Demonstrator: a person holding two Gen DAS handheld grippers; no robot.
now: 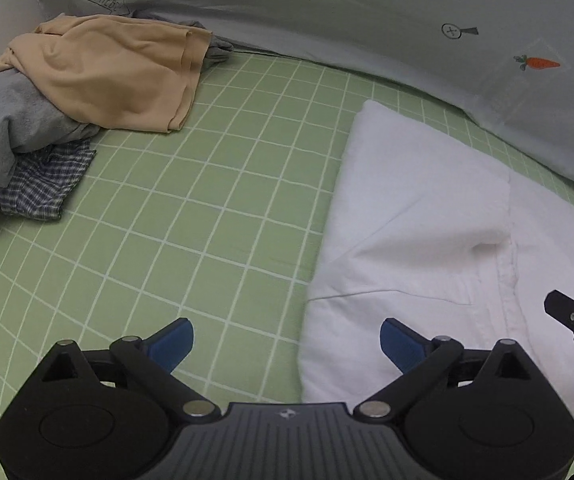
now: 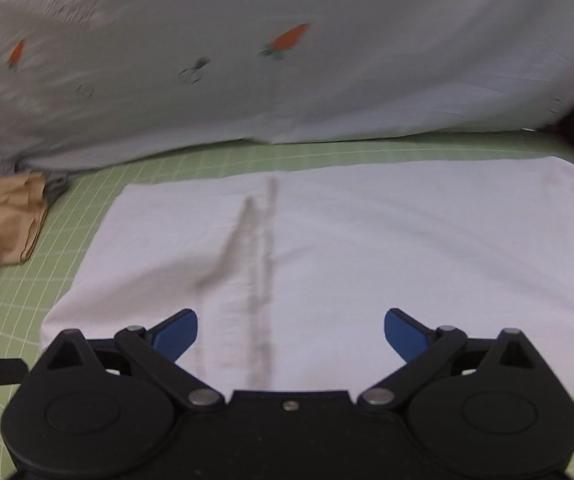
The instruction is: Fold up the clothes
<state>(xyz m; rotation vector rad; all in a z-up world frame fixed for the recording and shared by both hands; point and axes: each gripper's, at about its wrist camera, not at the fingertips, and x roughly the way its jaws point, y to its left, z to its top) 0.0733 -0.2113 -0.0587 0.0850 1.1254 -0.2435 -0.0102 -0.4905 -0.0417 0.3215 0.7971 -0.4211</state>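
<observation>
Both grippers, left gripper [image 1: 287, 338] and right gripper [image 2: 291, 330], hover with jaws spread, gripping nothing. Beneath them a white garment [image 2: 327, 248] lies folded flat on the green checked bed [image 1: 207, 200]. Unfolded clothes [image 1: 87, 80] wait piled well apart, probably 3 garments left.

A green grid-patterned bedsheet [image 1: 191, 216] covers the bed; a pale grey carrot-print duvet [image 2: 327, 80] lies bunched along its far edge.
</observation>
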